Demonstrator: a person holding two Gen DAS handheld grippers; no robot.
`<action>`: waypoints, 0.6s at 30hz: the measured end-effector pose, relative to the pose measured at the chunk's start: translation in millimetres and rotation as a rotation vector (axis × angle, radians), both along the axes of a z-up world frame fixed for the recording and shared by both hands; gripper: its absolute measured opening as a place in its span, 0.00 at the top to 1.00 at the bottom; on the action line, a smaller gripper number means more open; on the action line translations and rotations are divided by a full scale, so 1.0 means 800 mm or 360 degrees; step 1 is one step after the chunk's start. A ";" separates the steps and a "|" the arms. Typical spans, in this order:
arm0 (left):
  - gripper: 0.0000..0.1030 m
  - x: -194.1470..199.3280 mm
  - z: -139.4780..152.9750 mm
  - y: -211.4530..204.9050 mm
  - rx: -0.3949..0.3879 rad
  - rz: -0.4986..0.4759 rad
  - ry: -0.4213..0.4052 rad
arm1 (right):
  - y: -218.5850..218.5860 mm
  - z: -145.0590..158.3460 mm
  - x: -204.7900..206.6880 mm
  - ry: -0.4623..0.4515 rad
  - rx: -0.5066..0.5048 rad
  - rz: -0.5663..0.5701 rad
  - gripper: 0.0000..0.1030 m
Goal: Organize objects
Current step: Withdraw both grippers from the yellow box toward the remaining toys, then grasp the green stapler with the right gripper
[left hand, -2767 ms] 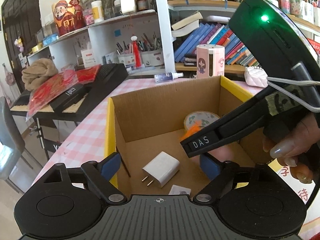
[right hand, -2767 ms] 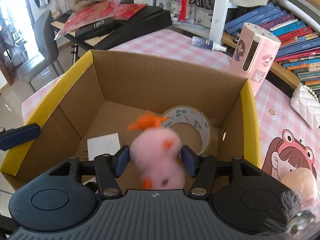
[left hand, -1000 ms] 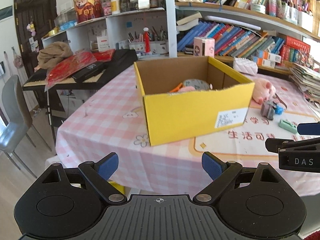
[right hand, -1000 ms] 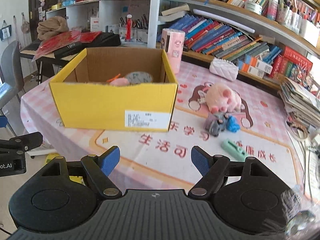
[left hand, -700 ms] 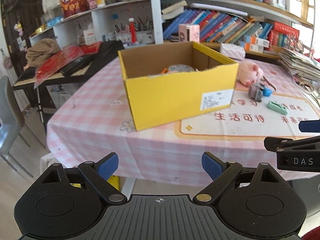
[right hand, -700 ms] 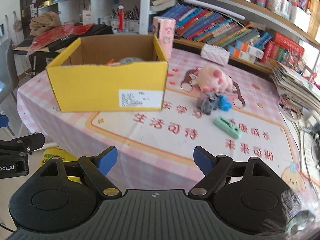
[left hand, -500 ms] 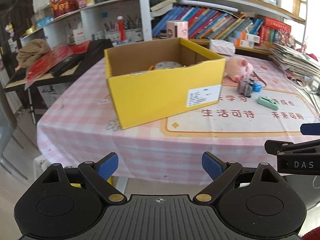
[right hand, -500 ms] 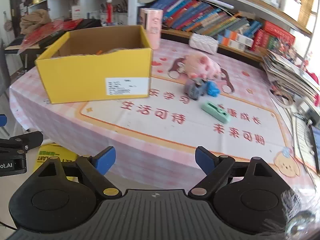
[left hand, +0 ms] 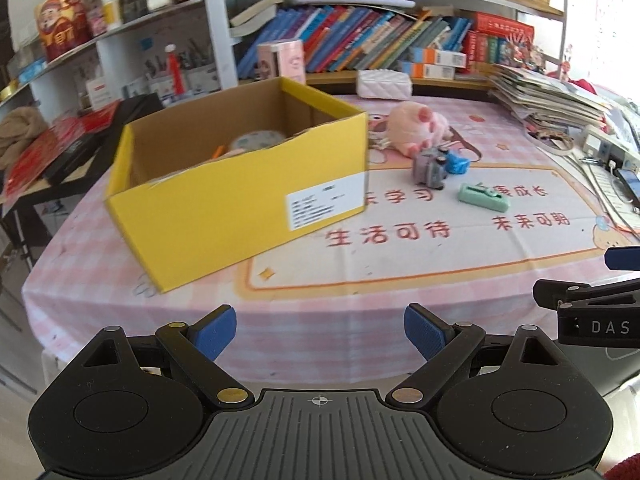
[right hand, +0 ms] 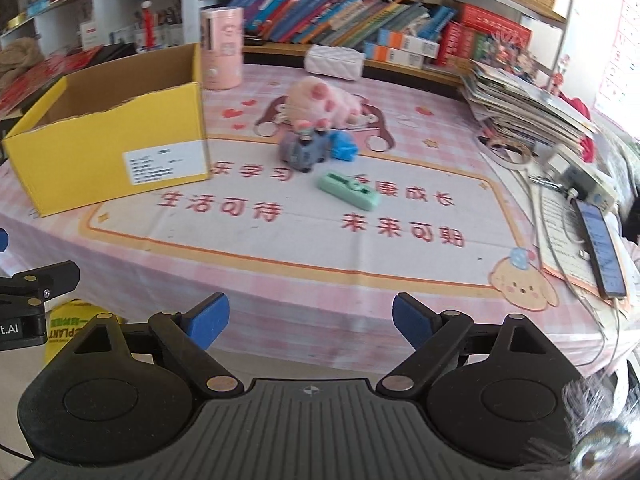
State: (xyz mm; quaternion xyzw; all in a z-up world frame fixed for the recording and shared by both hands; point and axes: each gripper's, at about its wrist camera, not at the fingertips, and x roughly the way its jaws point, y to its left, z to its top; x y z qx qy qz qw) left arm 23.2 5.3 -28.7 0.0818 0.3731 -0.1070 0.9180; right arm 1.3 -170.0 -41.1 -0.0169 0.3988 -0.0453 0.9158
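Both grippers wide, nothing between the pads. Left gripper (left hand: 320,330) and right gripper (right hand: 306,320) both sit off the near edge of the bench (right hand: 280,288), pointing down at it, clear of every object.

Right gripper's figure: last two values nearly equal, so jaws read as spread and steady. In the left wrist view the right gripper's finger shows at 3 o'clock; in the right wrist view the left gripper's finger shows at 9 o'clock.

Yellow cardboard box (left hand: 224,208) stands on the pink checked tablecloth (left hand: 100,264), top flaps gone, white shipping label (left hand: 326,204) on the near wall. Inside, partly visible over the rim: tape roll (left hand: 258,140) and something pink with an orange bit (left hand: 220,151), too hidden to name for sure.

Still out on the bench, right wrist view:
- pink plush pig (right hand: 324,102), at 12 o'clock of centre, lying on the printed mat
- grey toy (right hand: 304,150) just beside and in front of the pig, touching or nearly touching a small blue object (right hand: 344,148) at its 3 o'clock
- mint-green block (right hand: 348,191), flat on the mat, near the grey toy, apart from it, toward 5 o'clock

Behind the box: pink cylindrical holder (right hand: 222,46), upright. White quilted pouch (right hand: 334,62) at the far bench edge. Stack of magazines (right hand: 528,100) at 2 o'clock, phone (right hand: 602,248) with cable at 3 o'clock. Bookshelf (right hand: 360,16) runs along the back.
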 end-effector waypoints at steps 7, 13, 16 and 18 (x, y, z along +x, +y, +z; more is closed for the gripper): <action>0.10 0.023 0.005 -0.047 0.0026 -0.0046 -0.0016 | -0.048 0.001 0.024 0.0008 0.0024 -0.0060 0.14; 0.10 0.046 0.008 -0.072 0.0027 0.0027 -0.0019 | -0.073 0.006 0.057 -0.0004 0.0027 0.0014 0.14; 0.10 0.057 0.006 -0.083 0.0028 0.0068 -0.0010 | -0.083 0.005 0.075 0.0003 0.0030 0.0065 0.14; 0.10 0.063 0.005 -0.090 0.0027 0.0087 -0.0003 | -0.090 0.005 0.086 0.0005 0.0035 0.0100 0.14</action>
